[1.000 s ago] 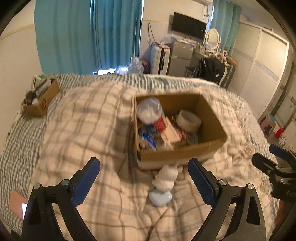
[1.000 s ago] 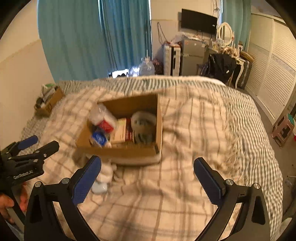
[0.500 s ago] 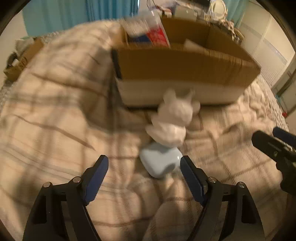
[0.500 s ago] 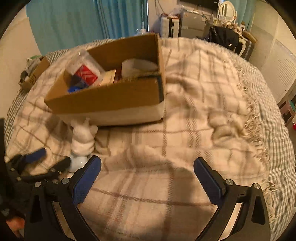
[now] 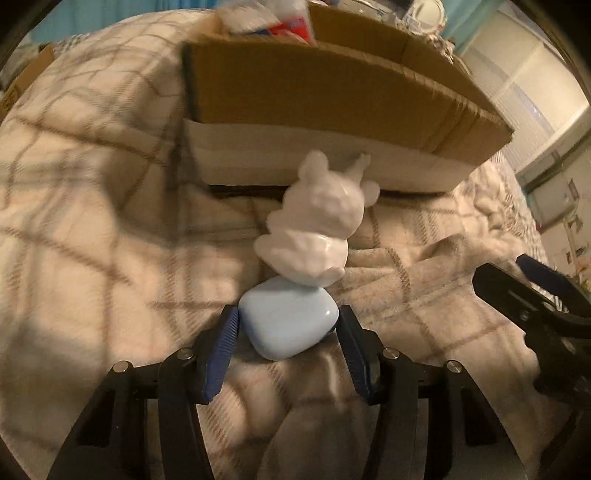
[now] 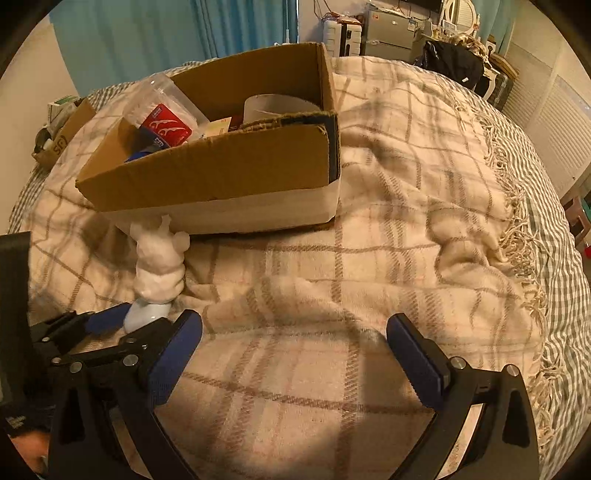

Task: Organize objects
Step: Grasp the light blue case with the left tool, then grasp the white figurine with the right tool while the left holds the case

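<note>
A white bear figurine lies on the plaid blanket against the front wall of a cardboard box. A pale blue rounded case lies just in front of it. My left gripper has its blue pads on both sides of the case, closed onto it. In the right wrist view the figurine and case are at lower left beside the left gripper. My right gripper is open and empty above the blanket. The box holds a tape roll, a red packet and other items.
A plaid blanket covers the bed. A small cardboard box with items sits at the far left of the bed. Furniture and teal curtains stand beyond the bed. The right gripper shows at the right in the left wrist view.
My left gripper has dropped towards the blanket, moved forward to the blue case and narrowed around it. The right gripper has also come lower and closer to the box, still open.
</note>
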`<state>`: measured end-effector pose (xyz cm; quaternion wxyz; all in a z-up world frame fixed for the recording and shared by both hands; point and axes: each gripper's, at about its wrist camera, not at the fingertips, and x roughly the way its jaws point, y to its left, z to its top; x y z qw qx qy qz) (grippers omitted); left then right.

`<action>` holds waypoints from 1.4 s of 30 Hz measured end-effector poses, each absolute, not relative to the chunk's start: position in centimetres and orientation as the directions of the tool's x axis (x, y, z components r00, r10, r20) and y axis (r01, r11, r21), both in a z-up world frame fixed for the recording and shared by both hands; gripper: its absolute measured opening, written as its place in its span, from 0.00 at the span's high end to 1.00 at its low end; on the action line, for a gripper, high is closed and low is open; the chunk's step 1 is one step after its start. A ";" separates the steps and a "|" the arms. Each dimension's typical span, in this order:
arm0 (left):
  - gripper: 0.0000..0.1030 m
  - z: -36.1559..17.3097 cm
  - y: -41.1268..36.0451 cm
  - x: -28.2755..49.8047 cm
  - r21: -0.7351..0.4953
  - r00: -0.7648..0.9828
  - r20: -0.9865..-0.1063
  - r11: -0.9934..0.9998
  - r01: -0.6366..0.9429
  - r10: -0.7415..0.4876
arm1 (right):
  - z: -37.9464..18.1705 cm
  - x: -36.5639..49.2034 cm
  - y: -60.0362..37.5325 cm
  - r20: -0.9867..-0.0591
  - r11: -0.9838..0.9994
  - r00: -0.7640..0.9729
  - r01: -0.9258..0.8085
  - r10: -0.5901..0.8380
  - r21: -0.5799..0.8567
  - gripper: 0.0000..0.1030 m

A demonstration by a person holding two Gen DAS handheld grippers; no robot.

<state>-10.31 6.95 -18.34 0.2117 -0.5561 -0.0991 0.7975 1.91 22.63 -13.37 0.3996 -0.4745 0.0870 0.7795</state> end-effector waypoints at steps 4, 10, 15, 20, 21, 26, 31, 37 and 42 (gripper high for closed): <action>0.46 -16.1 4.0 -9.1 -0.418 -0.337 -0.823 -0.889 -0.185 0.458 | -11.9 1.8 21.8 -0.786 -0.661 -0.240 -0.702 0.570 -0.265 0.03; 0.46 -12.5 -0.2 -9.9 -0.313 -0.460 -0.817 -0.937 -0.155 0.349 | -10.7 -1.6 19.5 -0.789 -0.715 -0.283 -0.648 0.546 -0.263 0.03; 0.46 -12.7 -3.3 -12.3 -0.256 -0.496 -0.824 -0.961 -0.108 0.275 | -13.9 -6.5 19.2 -0.853 -0.752 -0.260 -0.626 0.452 -0.207 0.03; 0.46 -14.2 -4.4 -12.9 -0.260 -0.486 -0.830 -0.961 -0.095 0.272 | -17.3 -9.2 20.3 -0.892 -0.751 -0.214 -0.635 0.397 -0.181 0.07; 0.46 -14.5 -4.6 -12.9 -0.268 -0.481 -0.831 -0.959 -0.093 0.279 | -17.6 -9.4 20.5 -0.895 -0.750 -0.216 -0.639 0.391 -0.174 0.08; 0.46 -14.8 -4.4 -12.8 -0.277 -0.475 -0.830 -0.955 -0.106 0.294 | -18.8 -10.5 21.7 -0.892 -0.740 -0.244 -0.659 0.380 -0.135 0.25; 0.46 -15.1 -4.2 -12.9 -0.280 -0.469 -0.832 -0.954 -0.110 0.298 | -20.4 -10.9 22.2 -0.910 -0.745 -0.235 -0.658 0.342 -0.110 0.51; 0.46 -14.4 -4.3 -12.3 -0.282 -0.473 -0.830 -0.954 -0.100 0.295 | -18.7 -9.9 20.2 -0.881 -0.770 -0.295 -0.627 0.370 -0.113 0.54; 0.46 -12.6 -4.2 -10.9 -0.293 -0.492 -0.815 -0.950 -0.106 0.306 | -15.2 -7.6 18.1 -0.841 -0.789 -0.374 -0.606 0.391 -0.098 0.54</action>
